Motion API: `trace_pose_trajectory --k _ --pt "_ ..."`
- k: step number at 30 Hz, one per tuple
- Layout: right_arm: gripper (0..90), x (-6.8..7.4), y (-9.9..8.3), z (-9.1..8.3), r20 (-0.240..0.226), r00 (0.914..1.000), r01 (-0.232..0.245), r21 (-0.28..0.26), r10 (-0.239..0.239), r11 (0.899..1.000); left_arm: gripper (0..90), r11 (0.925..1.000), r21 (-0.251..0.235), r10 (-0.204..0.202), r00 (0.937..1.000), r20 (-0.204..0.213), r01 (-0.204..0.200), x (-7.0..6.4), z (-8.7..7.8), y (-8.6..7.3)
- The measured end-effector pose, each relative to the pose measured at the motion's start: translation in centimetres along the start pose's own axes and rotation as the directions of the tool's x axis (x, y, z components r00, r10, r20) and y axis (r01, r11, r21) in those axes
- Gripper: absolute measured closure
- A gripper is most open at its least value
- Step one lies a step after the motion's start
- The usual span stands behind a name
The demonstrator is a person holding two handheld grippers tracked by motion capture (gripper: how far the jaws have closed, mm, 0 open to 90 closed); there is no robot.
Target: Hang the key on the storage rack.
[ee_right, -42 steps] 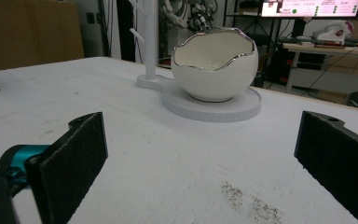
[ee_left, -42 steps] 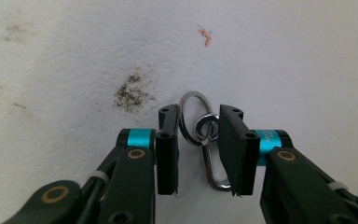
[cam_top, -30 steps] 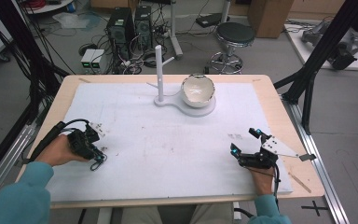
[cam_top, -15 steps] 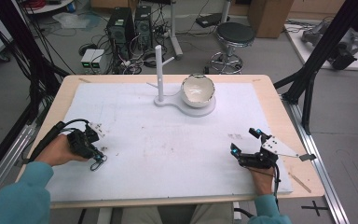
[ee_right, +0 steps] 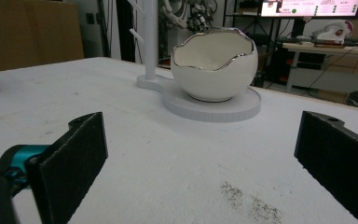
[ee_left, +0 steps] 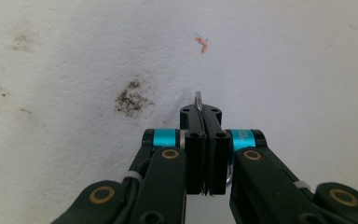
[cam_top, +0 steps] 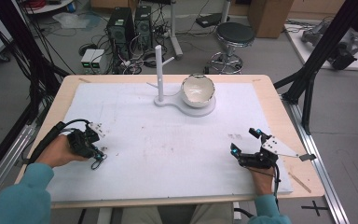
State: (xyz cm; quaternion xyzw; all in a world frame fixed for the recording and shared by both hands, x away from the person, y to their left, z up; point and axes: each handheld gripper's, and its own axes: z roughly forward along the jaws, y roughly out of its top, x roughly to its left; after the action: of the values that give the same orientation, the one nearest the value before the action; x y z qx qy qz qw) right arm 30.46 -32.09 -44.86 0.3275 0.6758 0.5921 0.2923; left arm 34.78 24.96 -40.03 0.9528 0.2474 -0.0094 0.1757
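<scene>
My left gripper rests at the left of the white mat, held by a hand. In the left gripper view its jaws are pressed together on a thin silver ring that pokes out edge-on past the tips, pointing down at the mat. In the high view the ring shows as a small loop under the jaws. My right gripper lies low at the right of the mat, open, with nothing between its pads. It faces a white eggshell-shaped bowl with a silver rim.
The bowl sits on a white round base at the far middle of the table, joined to an upright white post with a side peg. Dark smudges mark the mat. A wooden stick lies near the right edge.
</scene>
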Motion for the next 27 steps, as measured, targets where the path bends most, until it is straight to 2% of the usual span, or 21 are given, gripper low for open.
trace_pose_trajectory --k 2,6,7,15,18,20,21,22,24,25,27 --pt "1.7 0.0 0.0 0.0 0.000 1.0000 -0.001 0.000 0.001 1.000 88.2 1.0000 0.001 -0.001 0.9999 0.015 0.001 0.0 0.0 0.0" --pt "1.7 0.0 0.0 0.0 0.000 1.0000 0.000 0.000 0.000 1.000 88.2 1.0000 -0.008 0.006 0.9999 0.009 -0.005 -0.2 0.0 0.3" --pt "1.7 0.0 0.0 0.0 0.000 1.0000 0.000 0.000 0.000 1.000 88.2 0.9999 -0.014 -0.004 0.9999 0.014 0.004 -0.3 0.0 0.3" --pt "1.7 0.0 0.0 0.0 0.000 1.0000 0.000 0.000 0.000 1.000 88.3 0.9967 -0.081 0.002 0.9999 0.017 -0.001 -0.2 -0.9 0.7" --pt "1.7 0.0 0.0 0.0 0.000 1.0000 0.000 0.000 0.000 1.000 88.2 0.9921 -0.125 -0.006 1.0000 0.006 0.007 -0.1 -1.6 0.5" --pt "1.7 0.0 0.0 0.0 0.001 1.0000 0.000 0.000 0.000 1.000 88.2 0.9864 -0.164 -0.017 0.9998 -0.006 0.015 -0.2 -2.3 0.5" --pt "1.7 0.0 0.0 0.0 0.000 1.0000 0.000 0.000 0.000 1.000 88.2 0.9854 -0.170 -0.004 0.9996 -0.026 0.000 -0.2 -2.7 0.5" --pt "1.7 0.0 0.0 0.0 0.000 1.0000 -0.001 0.000 0.001 1.000 88.2 0.9819 -0.189 -0.011 0.9994 -0.034 0.004 -0.3 -3.0 0.6" --pt "1.7 0.0 0.0 0.0 0.000 1.0000 -0.001 0.001 0.001 1.000 88.3 0.9730 -0.231 -0.012 0.9995 -0.028 0.005 -0.4 -3.9 1.0" --pt "1.7 0.0 0.0 0.0 -0.001 1.0000 -0.001 0.001 0.001 1.000 88.3 0.9656 -0.260 -0.010 0.9989 -0.046 -0.002 -0.6 -4.5 1.3" --pt "1.7 0.0 0.0 0.0 0.001 1.0000 -0.005 0.002 0.005 1.000 88.2 0.9523 -0.305 -0.008 0.9992 -0.039 -0.005 -0.7 -5.3 1.8"
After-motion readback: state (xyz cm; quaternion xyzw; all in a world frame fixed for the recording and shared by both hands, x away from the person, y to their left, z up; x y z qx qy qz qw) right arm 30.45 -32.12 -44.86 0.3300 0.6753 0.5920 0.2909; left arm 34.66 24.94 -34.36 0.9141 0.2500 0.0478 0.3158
